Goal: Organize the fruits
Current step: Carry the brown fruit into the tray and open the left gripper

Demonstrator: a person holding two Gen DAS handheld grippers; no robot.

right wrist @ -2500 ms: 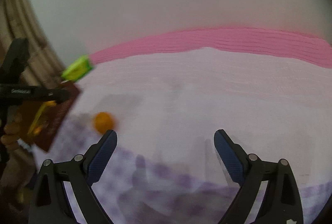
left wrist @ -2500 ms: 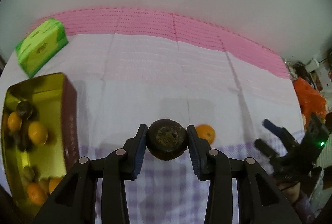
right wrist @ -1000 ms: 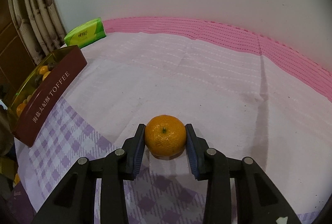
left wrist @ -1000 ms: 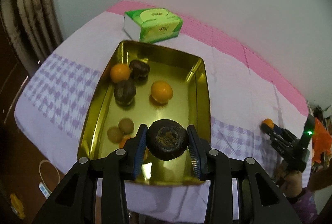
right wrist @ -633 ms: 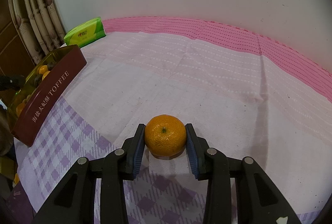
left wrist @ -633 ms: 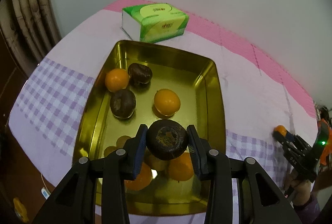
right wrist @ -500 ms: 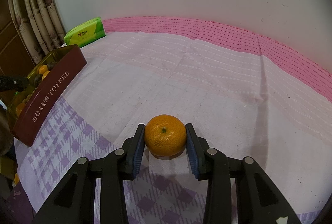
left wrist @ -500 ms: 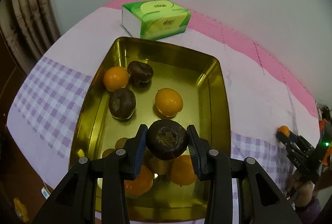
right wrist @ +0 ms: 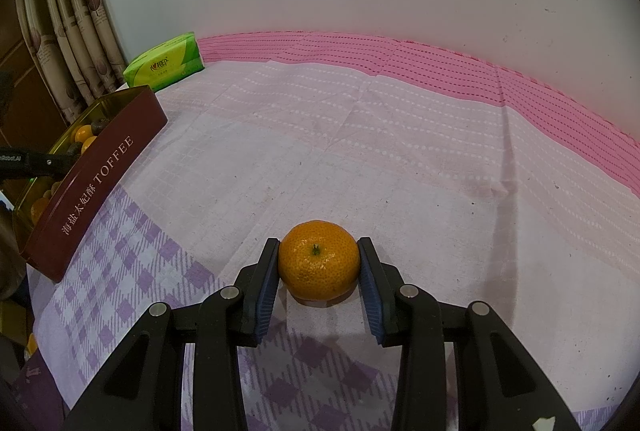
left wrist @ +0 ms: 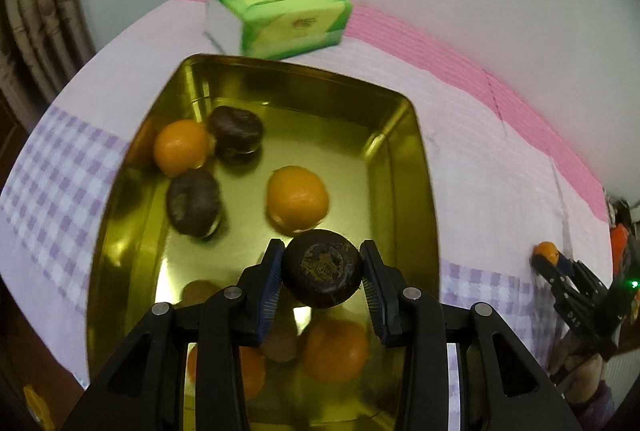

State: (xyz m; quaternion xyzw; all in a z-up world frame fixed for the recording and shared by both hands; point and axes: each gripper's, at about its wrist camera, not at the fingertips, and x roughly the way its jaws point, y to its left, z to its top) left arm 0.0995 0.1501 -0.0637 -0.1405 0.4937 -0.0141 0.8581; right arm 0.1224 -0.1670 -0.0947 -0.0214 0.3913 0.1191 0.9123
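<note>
My left gripper (left wrist: 321, 277) is shut on a dark brown round fruit (left wrist: 322, 273) and holds it above the near part of the gold tin (left wrist: 416, 159). The tin holds several oranges and dark fruits, among them an orange (left wrist: 297, 200) just beyond the held fruit. My right gripper (right wrist: 319, 271) is shut on an orange (right wrist: 319, 266) that rests on the tablecloth. That gripper and its orange also show in the left wrist view (left wrist: 547, 254) at the far right. The tin shows in the right wrist view (right wrist: 96, 175) at the left, with a maroon "TOFFEE" side.
A green tissue pack (left wrist: 280, 17) lies just behind the tin, near the wall; it also shows in the right wrist view (right wrist: 166, 67). The cloth is pink at the back and purple checked (right wrist: 132, 291) in front. Curtains (right wrist: 68, 15) hang at the left.
My left gripper has moved closer in over the tin with the dark fruit still held. My right gripper stays shut on the orange and has not moved.
</note>
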